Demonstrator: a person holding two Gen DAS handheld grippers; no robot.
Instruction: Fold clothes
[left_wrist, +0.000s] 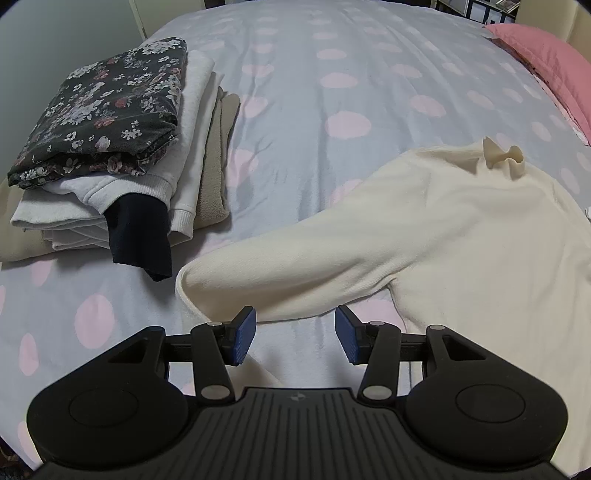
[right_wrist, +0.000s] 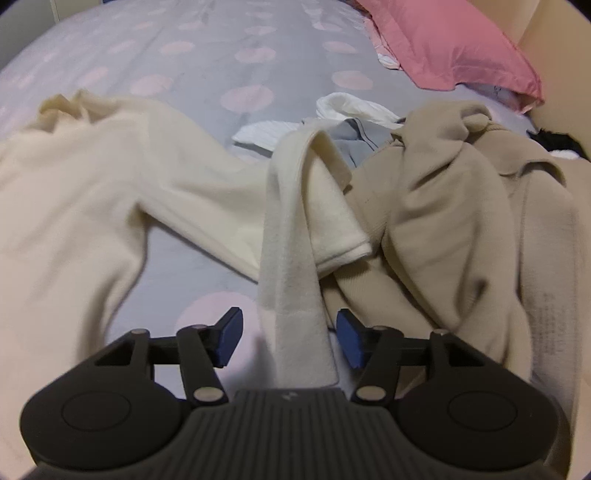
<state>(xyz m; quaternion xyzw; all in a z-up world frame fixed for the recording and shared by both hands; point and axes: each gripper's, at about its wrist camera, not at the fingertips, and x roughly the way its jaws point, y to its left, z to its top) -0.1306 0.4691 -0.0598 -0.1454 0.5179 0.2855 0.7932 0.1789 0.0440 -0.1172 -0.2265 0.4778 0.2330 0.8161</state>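
Two hand-held grippers stand apart: left hand-held gripper (left_wrist: 295, 334) over the cream sweater (left_wrist: 461, 229) at right on the bed (left_wrist: 295, 74); right hand-held gripper (right_wrist: 288, 338) straddles its sleeve (right_wrist: 291, 295), pads clear.

On the bed (left_wrist: 332, 48) I see a stack (left_wrist: 110, 147) of folded clothes at far left in my left view, with a dark sleeve (left_wrist: 140, 236) hanging out of its front. To its right lies a sweater (left_wrist: 461, 229) spread flat, one arm reaching left toward the stack. In my right view the sweater's other arm (right_wrist: 295, 240) runs back between my fingers (right_wrist: 351, 343). A heap of unfolded clothes (right_wrist: 461, 221) lies right of it, a pillow (right_wrist: 450, 44) behind.
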